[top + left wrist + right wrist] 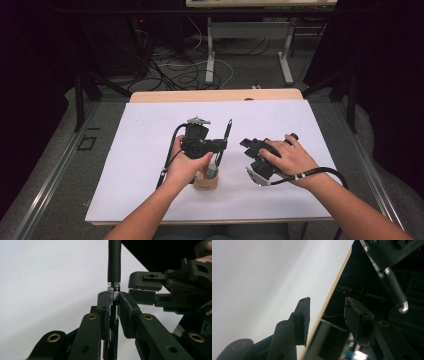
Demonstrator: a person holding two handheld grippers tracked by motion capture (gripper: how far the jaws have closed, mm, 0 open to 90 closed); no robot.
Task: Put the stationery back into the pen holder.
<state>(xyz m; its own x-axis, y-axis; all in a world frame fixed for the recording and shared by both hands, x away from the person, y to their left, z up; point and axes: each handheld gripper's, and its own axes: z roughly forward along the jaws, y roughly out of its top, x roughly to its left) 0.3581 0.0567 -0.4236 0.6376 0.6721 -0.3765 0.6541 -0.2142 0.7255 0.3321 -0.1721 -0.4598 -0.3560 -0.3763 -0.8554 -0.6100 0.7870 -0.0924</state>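
Note:
My left gripper is shut on a black pen at its clear and silver middle band. The pen points up and away over the white sheet. My right gripper is close to the right of it, its jaws open with nothing between them. In the right gripper view the pen slants across the upper right, apart from the jaws. The left gripper view has the right gripper just right of the pen. A brown cup with a green-tipped pen stands under my left hand.
The white sheet covers a wooden table whose far edge shows at the back. Beyond it are floor cables and the legs of another table. Dark frame bars flank the table on both sides.

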